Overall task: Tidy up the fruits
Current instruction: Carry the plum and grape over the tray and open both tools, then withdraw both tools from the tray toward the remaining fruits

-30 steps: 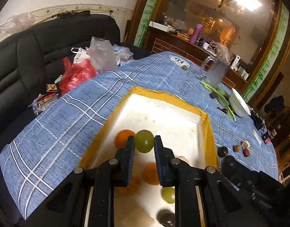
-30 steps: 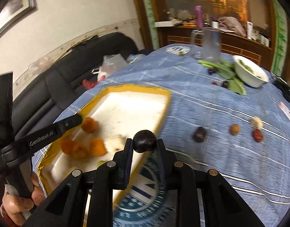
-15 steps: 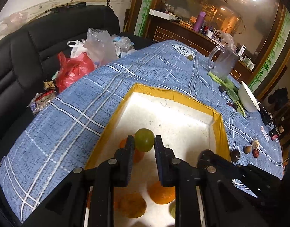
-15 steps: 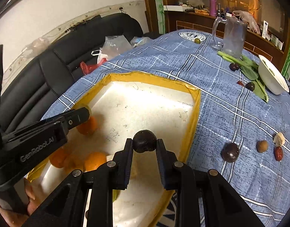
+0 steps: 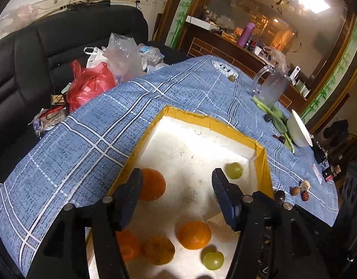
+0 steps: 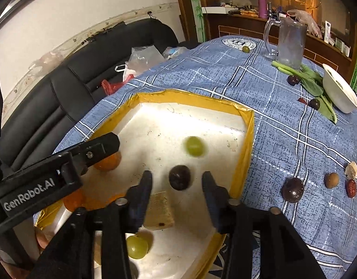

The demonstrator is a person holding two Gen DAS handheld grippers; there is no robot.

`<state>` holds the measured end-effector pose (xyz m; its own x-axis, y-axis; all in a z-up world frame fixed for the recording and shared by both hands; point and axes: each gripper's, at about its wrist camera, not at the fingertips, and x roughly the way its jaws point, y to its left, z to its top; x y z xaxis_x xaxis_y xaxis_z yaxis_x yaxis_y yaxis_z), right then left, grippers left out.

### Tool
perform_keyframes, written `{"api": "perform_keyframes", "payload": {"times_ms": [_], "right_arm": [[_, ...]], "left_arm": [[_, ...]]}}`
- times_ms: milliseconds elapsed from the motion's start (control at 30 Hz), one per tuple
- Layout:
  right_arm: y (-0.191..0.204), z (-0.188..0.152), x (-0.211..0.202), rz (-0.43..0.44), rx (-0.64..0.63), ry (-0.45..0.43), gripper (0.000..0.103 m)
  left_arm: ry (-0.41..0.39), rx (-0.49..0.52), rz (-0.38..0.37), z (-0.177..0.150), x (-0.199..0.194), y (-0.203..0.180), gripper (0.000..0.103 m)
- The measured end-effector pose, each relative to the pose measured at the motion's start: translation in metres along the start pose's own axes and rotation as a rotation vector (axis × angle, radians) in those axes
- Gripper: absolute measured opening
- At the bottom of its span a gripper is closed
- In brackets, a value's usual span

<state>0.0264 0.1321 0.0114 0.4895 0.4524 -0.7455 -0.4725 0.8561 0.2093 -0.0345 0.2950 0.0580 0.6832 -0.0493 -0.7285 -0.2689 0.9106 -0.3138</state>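
A white foam tray with a yellow rim (image 5: 263,162) (image 6: 248,134) lies on the blue plaid tablecloth. My left gripper (image 5: 175,186) is open and empty over the tray; a green fruit (image 5: 234,170) (image 6: 195,146) lies loose ahead of it near the tray's right wall. My right gripper (image 6: 177,181) is open; a dark plum (image 6: 179,177) sits free between its fingers, above the tray floor. Several oranges (image 5: 193,234) and another green fruit (image 5: 213,260) (image 6: 136,246) lie in the tray.
On the cloth right of the tray are a dark plum (image 6: 292,189), a brown fruit (image 6: 331,180) and a red date (image 6: 351,187). Farther back stand a glass pitcher (image 6: 290,44), greens, a white bowl (image 6: 338,93) and a small green fruit (image 6: 245,49). Bags lie on the black sofa (image 5: 92,81).
Both grippers have opened. The green fruit left the left gripper and rolled toward the tray's right wall. The dark plum left the right gripper's hold over the tray.
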Motion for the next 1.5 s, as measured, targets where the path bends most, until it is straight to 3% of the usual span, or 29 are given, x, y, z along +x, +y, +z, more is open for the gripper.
{"api": "perform_keyframes", "payload": {"times_ms": [167,367,500,767,1100,1300,1500], "right_arm": [[-0.002,-0.005,-0.022,0.009,0.013,-0.05,0.051],[-0.014,-0.021,-0.061,0.007,0.058,-0.124,0.06],[-0.029,-0.038,-0.084,-0.013,0.085,-0.152,0.06],[-0.089,-0.071,-0.139,-0.106,0.179,-0.217,0.06],[-0.207,-0.109,-0.227,-0.335,0.364,-0.321,0.065],[-0.233,-0.119,-0.233,-0.347,0.4,-0.314,0.065],[-0.239,-0.114,-0.208,-0.314,0.404,-0.268,0.065]], "left_arm": [[-0.061,0.03,0.008,-0.006,-0.029,-0.009,0.069],[-0.218,0.159,0.155,-0.03,-0.069,-0.045,0.087],[-0.273,0.246,0.184,-0.045,-0.087,-0.072,0.09],[-0.254,0.36,0.092,-0.073,-0.104,-0.118,0.091],[-0.228,0.452,0.06,-0.097,-0.101,-0.158,0.091],[-0.181,0.476,0.048,-0.1,-0.086,-0.177,0.091],[-0.157,0.465,0.06,-0.092,-0.07,-0.179,0.091]]}}
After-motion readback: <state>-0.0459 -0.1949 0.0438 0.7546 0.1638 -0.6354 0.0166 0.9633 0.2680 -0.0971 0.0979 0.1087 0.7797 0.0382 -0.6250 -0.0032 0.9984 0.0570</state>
